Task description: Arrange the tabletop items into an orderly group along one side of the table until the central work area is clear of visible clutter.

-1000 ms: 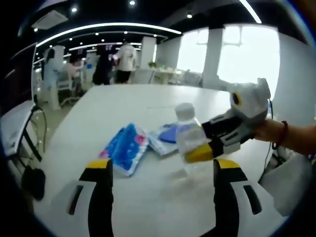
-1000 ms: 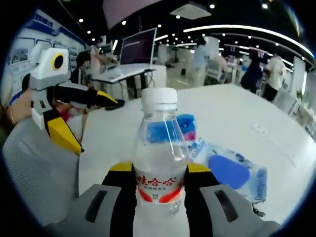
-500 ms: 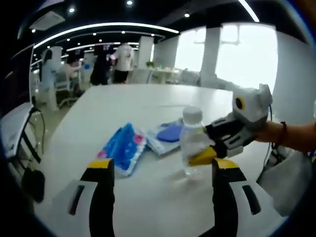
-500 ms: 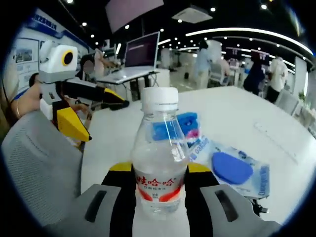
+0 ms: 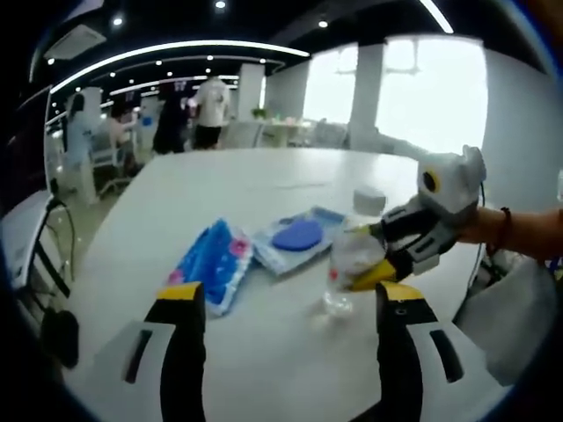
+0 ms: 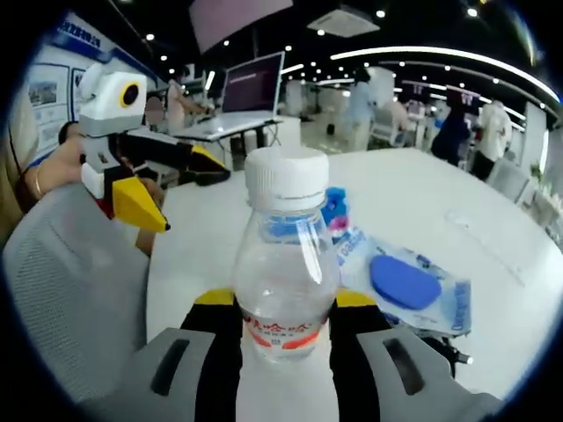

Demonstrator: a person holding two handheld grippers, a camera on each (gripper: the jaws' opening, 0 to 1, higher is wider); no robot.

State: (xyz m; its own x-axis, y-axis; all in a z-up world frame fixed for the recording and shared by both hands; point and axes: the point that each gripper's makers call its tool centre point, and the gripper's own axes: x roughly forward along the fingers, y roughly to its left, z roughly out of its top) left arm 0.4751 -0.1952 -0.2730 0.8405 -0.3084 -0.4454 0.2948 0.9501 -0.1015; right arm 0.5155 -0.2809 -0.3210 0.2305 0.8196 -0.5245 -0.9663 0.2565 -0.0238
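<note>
My right gripper [image 6: 283, 308] pinches a clear water bottle [image 6: 286, 264] standing on the white table [image 5: 264, 176], beside a blue sponge packet [image 5: 297, 239] and a blue wipes pack [image 5: 211, 262]. My left gripper [image 5: 281, 308] hangs above the table, jaws spread wide.

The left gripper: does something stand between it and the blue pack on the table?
Nothing visible does. The left gripper is open above bare table, and the blue pack lies just beyond its jaws. The water bottle, held by the right gripper, is off to the side.

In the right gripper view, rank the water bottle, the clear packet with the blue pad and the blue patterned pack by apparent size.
1. water bottle, though nearest the camera
2. clear packet with the blue pad
3. blue patterned pack, mostly hidden behind the bottle, so unsure
</note>
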